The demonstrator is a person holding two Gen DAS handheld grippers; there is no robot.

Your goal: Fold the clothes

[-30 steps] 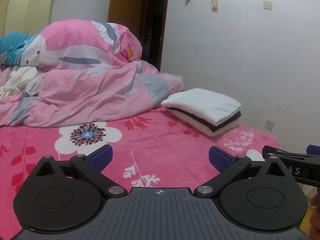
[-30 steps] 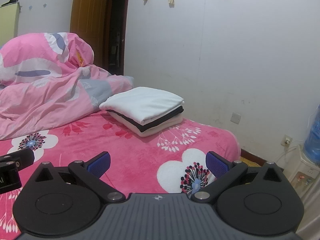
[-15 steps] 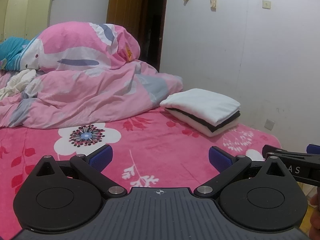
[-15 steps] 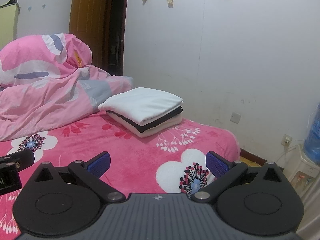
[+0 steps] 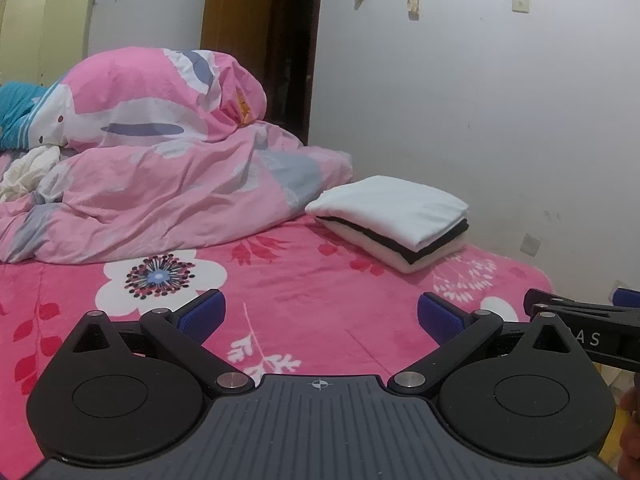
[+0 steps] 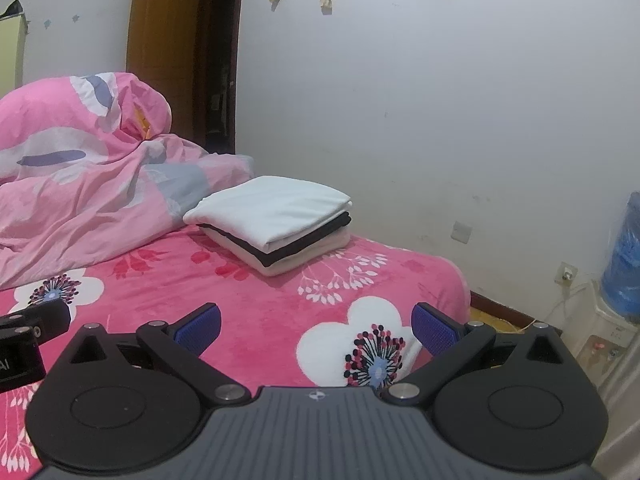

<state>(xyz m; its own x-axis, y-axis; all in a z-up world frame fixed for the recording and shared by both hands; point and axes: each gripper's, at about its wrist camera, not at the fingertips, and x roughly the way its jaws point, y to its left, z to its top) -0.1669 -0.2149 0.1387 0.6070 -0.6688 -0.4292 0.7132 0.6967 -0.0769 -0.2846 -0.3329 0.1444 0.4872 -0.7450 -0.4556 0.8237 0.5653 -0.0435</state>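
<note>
On the far corner of the bed (image 5: pixel 288 312), by the wall, the folded stack (image 6: pixel 276 224) of white, black and cream clothes lies squared; left tongs (image 5: pixel 319 314) and right tongs (image 6: pixel 316 326) gape wide, empty, well short of it. With folding apparently done or between garments, no next grab is settled, and against a second ago the views barely drift.

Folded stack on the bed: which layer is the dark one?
The middle layer, black, sandwiched between the white top piece and the cream bottom piece.
</note>
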